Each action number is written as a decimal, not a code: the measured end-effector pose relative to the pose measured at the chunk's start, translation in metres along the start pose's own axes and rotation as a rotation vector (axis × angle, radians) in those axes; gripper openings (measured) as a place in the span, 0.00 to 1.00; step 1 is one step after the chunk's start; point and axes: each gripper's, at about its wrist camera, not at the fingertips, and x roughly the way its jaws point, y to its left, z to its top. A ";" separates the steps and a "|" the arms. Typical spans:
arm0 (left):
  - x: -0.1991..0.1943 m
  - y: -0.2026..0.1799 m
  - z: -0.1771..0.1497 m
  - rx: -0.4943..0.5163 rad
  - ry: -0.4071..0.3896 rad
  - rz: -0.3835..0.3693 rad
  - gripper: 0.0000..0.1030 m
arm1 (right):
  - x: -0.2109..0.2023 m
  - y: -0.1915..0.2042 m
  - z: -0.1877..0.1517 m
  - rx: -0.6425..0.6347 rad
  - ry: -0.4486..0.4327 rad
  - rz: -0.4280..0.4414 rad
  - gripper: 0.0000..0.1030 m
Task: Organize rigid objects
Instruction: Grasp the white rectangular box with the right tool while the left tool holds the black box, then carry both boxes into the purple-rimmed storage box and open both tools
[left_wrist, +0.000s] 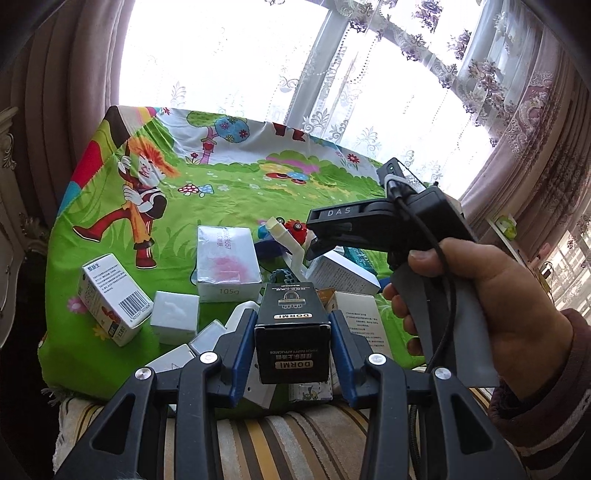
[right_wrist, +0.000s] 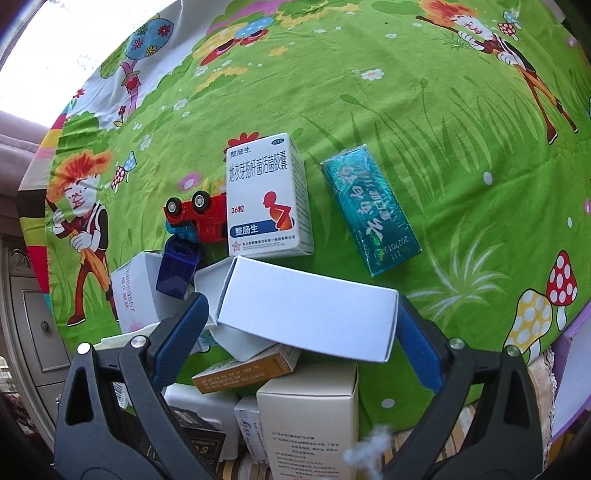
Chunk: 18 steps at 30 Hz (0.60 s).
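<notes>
Over the near edge of the surface (left_wrist: 236, 177), which wore a green cartoon-print cloth, the left tool (left_wrist: 291, 332) had its two blue-padded fingers (left_wrist: 238, 343) pressed against the sides of a black DORMI box (left_wrist: 291, 325), gripping it above a jumble of cartons. Just beyond it lay a white box marked 105g (left_wrist: 227, 264), with a small white cube-shaped carton (left_wrist: 175, 317) and a tilted barcoded medicine box (left_wrist: 110, 299) to its left. To the right, a hand (left_wrist: 480, 302) held the handle of the right tool (right_wrist: 301, 317), whose black body reached in over the pile. In the right wrist view that tool's fingers (right_wrist: 183, 332) sat on either end of a plain white box (right_wrist: 306, 314), touching it or very nearly so; whether they actually clamped it could not be told. The white box lay tilted on top of an orange-and-white carton (right_wrist: 243, 369) and a cream box with printed text (right_wrist: 310, 413). Beyond it stood a white medicine box (right_wrist: 267, 199) printed 36粒, an overturned red toy car (right_wrist: 201, 216) touching its left side, a dark blue plastic piece (right_wrist: 177, 269) just below the car, and a teal foil-wrapped box (right_wrist: 369, 210) lying apart on its right.
</notes>
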 end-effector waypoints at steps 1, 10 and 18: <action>-0.001 0.000 0.000 0.002 -0.004 -0.003 0.39 | 0.001 -0.001 -0.001 -0.001 -0.001 -0.003 0.89; -0.008 -0.016 -0.005 0.028 -0.014 -0.015 0.39 | -0.050 -0.032 -0.012 -0.020 -0.185 0.114 0.88; -0.010 -0.049 -0.010 0.066 -0.003 -0.055 0.39 | -0.104 -0.088 -0.053 -0.088 -0.332 0.118 0.88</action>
